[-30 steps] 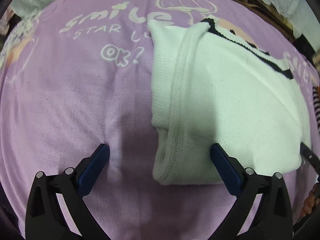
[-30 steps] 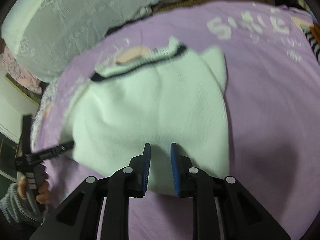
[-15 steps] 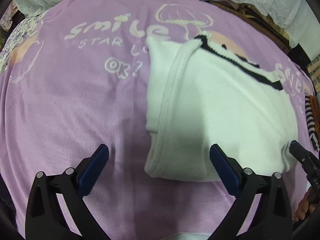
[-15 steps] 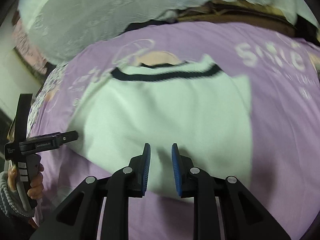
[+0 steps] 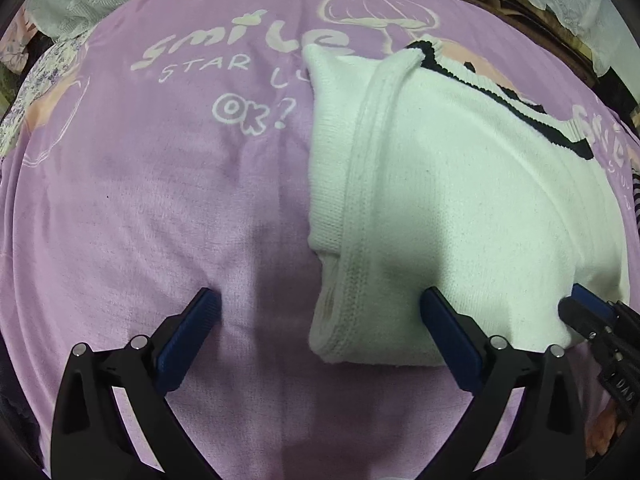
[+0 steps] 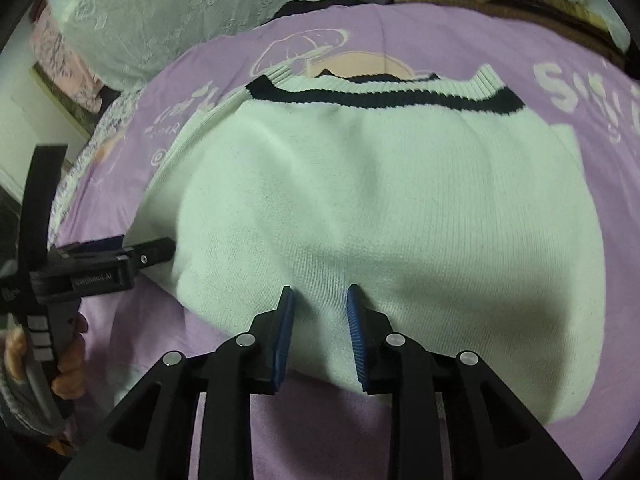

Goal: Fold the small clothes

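A small white knit sweater point(image 5: 460, 200) with a black stripe at its hem lies folded on the purple blanket point(image 5: 140, 200). It also shows in the right wrist view point(image 6: 380, 208). My left gripper point(image 5: 320, 308) is open wide, its jaws straddling the sweater's near left folded edge just above the blanket. My right gripper point(image 6: 320, 312) is narrowly open over the sweater's near edge, with knit between the pads but not pinched. The left gripper shows at the left in the right wrist view point(image 6: 120, 260), and the right gripper's tip shows at the right in the left wrist view point(image 5: 580, 312).
The purple blanket carries white "smile STAR OK?" print point(image 5: 248, 112) and a mushroom drawing point(image 6: 304, 52). White lace bedding point(image 6: 180, 12) lies behind it. A striped garment edge point(image 5: 636, 208) shows at the far right.
My right gripper has swung round to face the sweater's near edge squarely and its jaws have opened a little. My left gripper backed off, then came closer to the folded edge.
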{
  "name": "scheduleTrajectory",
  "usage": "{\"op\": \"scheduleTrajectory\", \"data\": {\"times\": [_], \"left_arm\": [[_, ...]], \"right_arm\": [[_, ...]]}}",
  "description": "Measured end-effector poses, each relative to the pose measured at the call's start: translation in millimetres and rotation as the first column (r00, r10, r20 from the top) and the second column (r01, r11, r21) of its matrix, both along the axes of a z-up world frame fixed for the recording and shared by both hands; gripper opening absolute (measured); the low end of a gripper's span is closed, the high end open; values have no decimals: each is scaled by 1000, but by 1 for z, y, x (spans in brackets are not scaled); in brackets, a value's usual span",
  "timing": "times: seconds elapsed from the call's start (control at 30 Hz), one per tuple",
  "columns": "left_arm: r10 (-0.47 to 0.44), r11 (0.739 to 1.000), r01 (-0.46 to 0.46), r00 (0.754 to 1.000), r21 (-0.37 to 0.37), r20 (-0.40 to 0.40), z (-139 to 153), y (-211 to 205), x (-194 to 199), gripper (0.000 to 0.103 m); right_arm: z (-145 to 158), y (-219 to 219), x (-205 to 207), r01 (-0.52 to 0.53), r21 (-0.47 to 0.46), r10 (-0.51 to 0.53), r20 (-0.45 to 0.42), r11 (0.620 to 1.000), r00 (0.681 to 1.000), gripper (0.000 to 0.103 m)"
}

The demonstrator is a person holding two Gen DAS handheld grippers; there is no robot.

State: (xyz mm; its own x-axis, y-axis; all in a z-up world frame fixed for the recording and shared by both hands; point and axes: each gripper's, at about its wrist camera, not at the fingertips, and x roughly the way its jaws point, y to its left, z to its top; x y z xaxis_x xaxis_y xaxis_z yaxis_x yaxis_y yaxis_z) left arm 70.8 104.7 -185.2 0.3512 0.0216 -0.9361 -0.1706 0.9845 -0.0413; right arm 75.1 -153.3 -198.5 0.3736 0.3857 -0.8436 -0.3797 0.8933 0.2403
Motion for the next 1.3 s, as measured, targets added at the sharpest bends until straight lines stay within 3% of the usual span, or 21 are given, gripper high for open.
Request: {"op": "scheduleTrajectory", "data": {"times": [0.23, 0.5, 0.63, 0.83, 1.0, 1.13, 1.3], "left_arm": [[0, 1000, 1, 1000, -16, 29, 13, -3, -4, 98], [-63, 997, 58, 992, 47, 114, 44, -30, -2, 98], [-92, 993, 81, 987, 86, 133, 54, -43, -1, 98], [-137, 985, 121, 981, 122, 134, 59, -60, 7, 98], [-168, 979, 153, 979, 136, 112, 55, -74, 15, 98], [-210, 970, 198, 975, 138, 79, 45, -95, 27, 98], [-280, 952, 266, 956, 152, 84, 44, -126, 43, 98]], "right_arm": [[17, -22, -10, 40, 61, -40, 6, 997, 999, 34], [34, -77, -11, 163, 166, -168, 18, 973, 986, 40], [36, -102, -5, 230, 226, -236, 1, 947, 972, 42], [28, -117, 3, 265, 244, -270, -15, 933, 963, 43], [19, -128, 16, 284, 282, -285, -36, 917, 958, 58], [9, -147, 41, 329, 357, -327, -68, 874, 942, 60], [8, -176, 66, 425, 417, -433, -80, 804, 898, 61]]}}
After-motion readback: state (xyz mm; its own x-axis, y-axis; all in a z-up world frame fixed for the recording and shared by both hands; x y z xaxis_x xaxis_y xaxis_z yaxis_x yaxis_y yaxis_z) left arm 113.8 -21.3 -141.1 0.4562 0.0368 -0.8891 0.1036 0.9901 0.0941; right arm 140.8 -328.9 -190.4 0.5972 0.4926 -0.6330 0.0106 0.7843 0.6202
